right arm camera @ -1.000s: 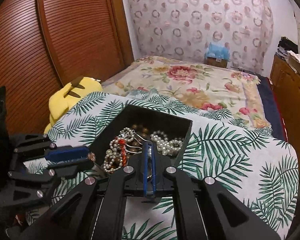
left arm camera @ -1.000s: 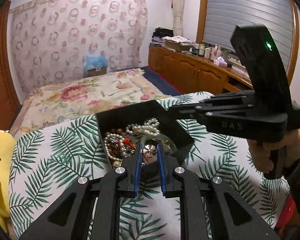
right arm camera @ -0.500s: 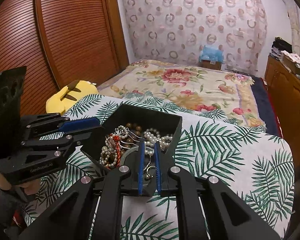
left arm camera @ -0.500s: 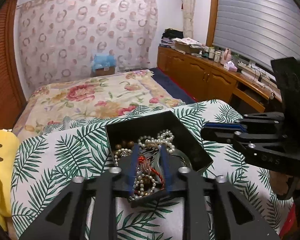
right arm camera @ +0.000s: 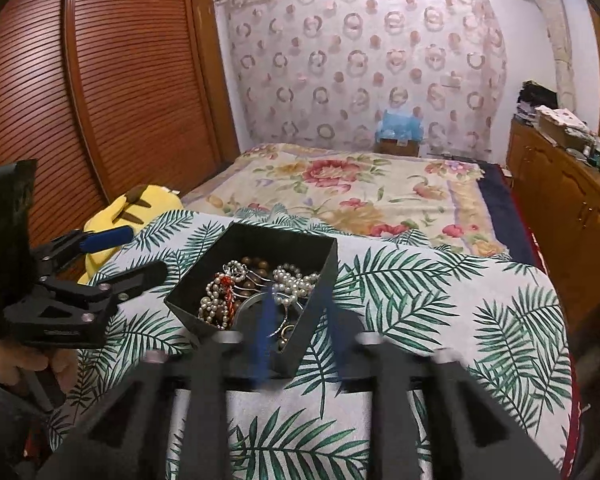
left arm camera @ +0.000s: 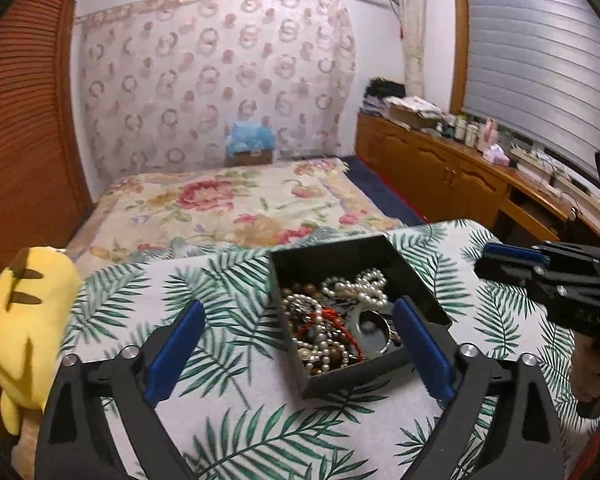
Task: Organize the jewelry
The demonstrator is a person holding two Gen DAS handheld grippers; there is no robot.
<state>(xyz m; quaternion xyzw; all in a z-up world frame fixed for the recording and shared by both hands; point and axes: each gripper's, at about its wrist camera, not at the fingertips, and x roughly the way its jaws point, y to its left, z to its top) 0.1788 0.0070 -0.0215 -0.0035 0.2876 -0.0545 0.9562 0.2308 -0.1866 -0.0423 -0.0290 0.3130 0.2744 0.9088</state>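
A black open box (left arm camera: pixel 416 284) (right arm camera: pixel 284 244) stands on the leaf-print table cover (left arm camera: pixel 228 296) (right arm camera: pixel 420 292). It holds a tangle of jewelry (left arm camera: pixel 332 320) (right arm camera: pixel 252 288): pearl strands, brown beads, a red cord and a round metal piece. My left gripper (left arm camera: pixel 300 332) is open wide and empty, its blue pads (left arm camera: pixel 176 352) either side of the box's near part. It also shows at the left in the right wrist view (right arm camera: pixel 124 256). My right gripper (right arm camera: pixel 300 332) is blurred, open and empty, just before the box's near corner. It shows at the right in the left wrist view (left arm camera: pixel 508 258).
A yellow plush toy (left arm camera: pixel 24 320) (right arm camera: pixel 140 208) lies at the table's left edge. Behind the table is a bed with a floral cover (left arm camera: pixel 228 204). A wooden sideboard (left arm camera: pixel 460 176) with clutter runs along the right wall, and a wooden sliding door (right arm camera: pixel 100 92) is on the left.
Both grippers have drawn back from the box and opened. The left jaws went from narrow over the jewelry to wide open; the right jaws went from nearly shut to open, blurred by motion.
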